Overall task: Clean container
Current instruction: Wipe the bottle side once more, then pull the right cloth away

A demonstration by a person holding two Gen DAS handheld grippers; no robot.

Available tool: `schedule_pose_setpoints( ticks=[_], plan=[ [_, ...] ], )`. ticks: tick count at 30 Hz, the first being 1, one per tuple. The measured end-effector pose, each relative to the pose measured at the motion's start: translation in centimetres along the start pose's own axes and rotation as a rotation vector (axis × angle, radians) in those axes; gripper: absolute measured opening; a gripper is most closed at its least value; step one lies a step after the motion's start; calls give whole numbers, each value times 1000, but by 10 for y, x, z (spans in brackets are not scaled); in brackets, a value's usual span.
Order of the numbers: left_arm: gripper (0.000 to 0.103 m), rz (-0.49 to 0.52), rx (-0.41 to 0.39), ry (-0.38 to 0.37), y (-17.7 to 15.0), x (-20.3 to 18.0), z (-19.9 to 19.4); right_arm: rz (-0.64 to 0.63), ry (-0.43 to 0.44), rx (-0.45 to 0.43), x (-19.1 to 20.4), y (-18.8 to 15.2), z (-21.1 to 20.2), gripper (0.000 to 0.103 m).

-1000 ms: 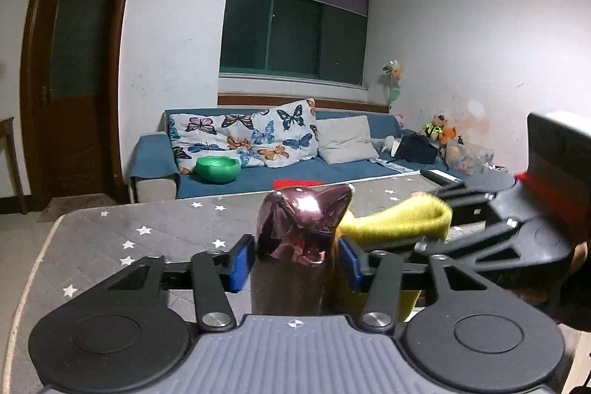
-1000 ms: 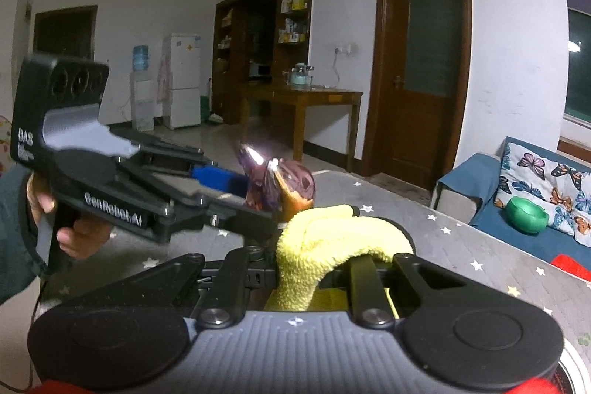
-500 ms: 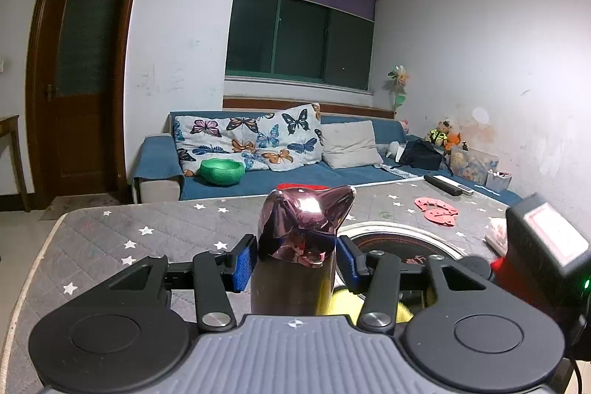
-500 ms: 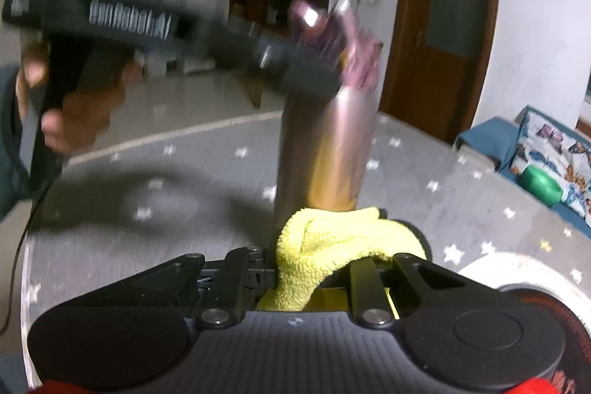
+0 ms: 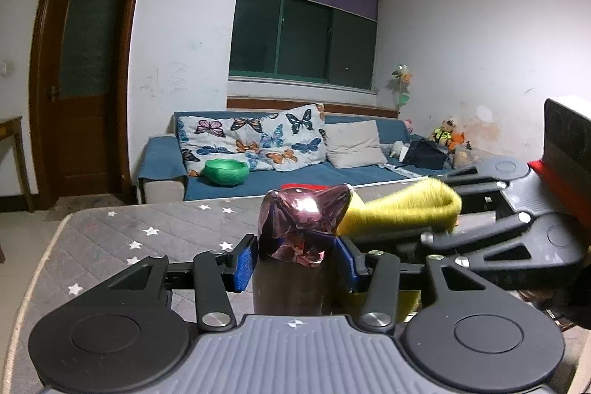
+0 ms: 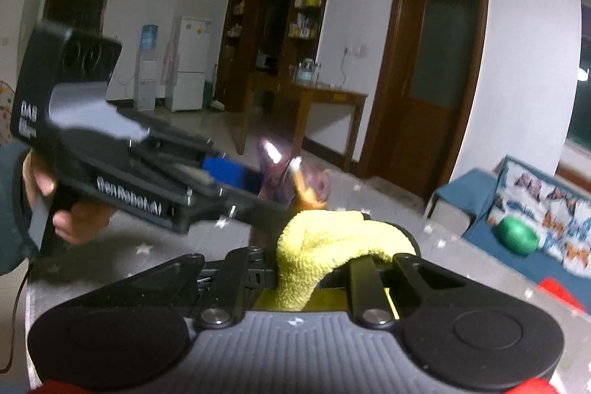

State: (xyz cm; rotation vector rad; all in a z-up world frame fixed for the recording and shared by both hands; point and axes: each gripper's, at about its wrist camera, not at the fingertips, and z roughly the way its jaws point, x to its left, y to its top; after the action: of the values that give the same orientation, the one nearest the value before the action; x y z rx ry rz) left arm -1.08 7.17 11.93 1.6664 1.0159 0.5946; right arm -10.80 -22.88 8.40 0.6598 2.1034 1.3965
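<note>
So rn my left gripper (image 5: 295,259) is clamped on the container (image 5: 295,268), the tall metal bottle w/ the shiny pinkish cat-ear lid (image 5: 304,215). Blue pads (image 5: 245,259) squeezed against both sides just under the lid, jaws as tight as the bottle allows. It's standing upright over the grey star-print table (image 5: 122,231), long axis vertical; can't tell if the base is actually on the surface bc my own gripper body blocks that.

Right gripper (image 6: 321,268) is pinched shut on the yellow cloth (image 6: 332,240), a folded wad bulging out front.

The bit that matters: from the left cam the cloth (image 5: 402,209) sits right next to the lid, on its right, about at lid height, looks like touching or nearly. From the right cam the bottle is dead ahead, just past the cloth, but that view's smeared so idk abt actual contact. Since the body runs straight down from there, I'd guess the wipe goes downward along it. Left hand (image 6: 70,205) just needs to hold firm imo.
</note>
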Motion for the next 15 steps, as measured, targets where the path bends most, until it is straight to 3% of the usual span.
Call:
schedule_pose_setpoints(
  ticks=[5, 15],
  plan=[
    [50, 4, 1, 0, 1, 2, 0, -12, -4, -3, -5, 1, 2, 15],
    [50, 18, 2, 32, 1, -3, 4, -8, 22, 108, 8, -32, 25, 15]
  ],
)
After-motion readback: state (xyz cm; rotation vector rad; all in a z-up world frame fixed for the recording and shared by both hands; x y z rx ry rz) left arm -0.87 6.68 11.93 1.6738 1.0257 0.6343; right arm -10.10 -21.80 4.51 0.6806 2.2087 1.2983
